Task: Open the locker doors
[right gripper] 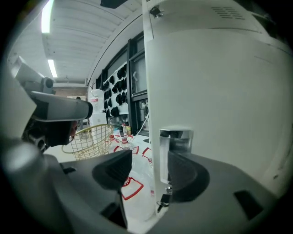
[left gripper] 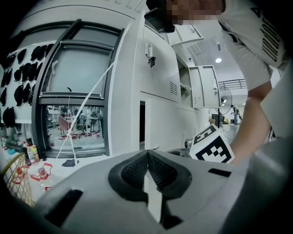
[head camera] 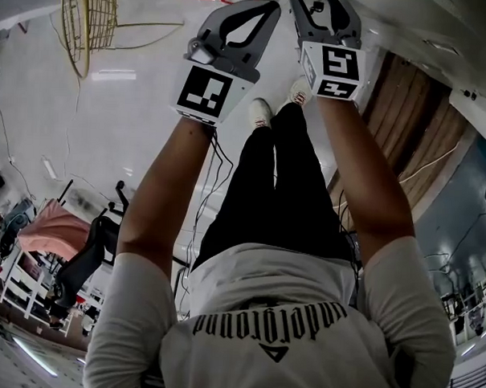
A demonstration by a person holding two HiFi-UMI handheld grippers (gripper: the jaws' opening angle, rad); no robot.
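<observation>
While the right gripper (right gripper: 150, 157) is released, its smooth dark pads stand apart on either side of the door (right gripper: 219, 91) edge, clamping nothing. Door: flat white sheet metal, matt, with a square front edge. A polished chrome handle (right gripper: 175, 141), short and rounded on top, sits on that edge between the jaws, just beside the right-hand pad; the other pad is clear of it. A small dark key (right gripper: 163, 200) hangs below the handle. Left gripper (left gripper: 147, 157): clenched, grey moulded shell, mesh-textured black pads meeting at the tip with nothing between, held apart from the white lockers (left gripper: 160, 68), one with louvred slots
</observation>
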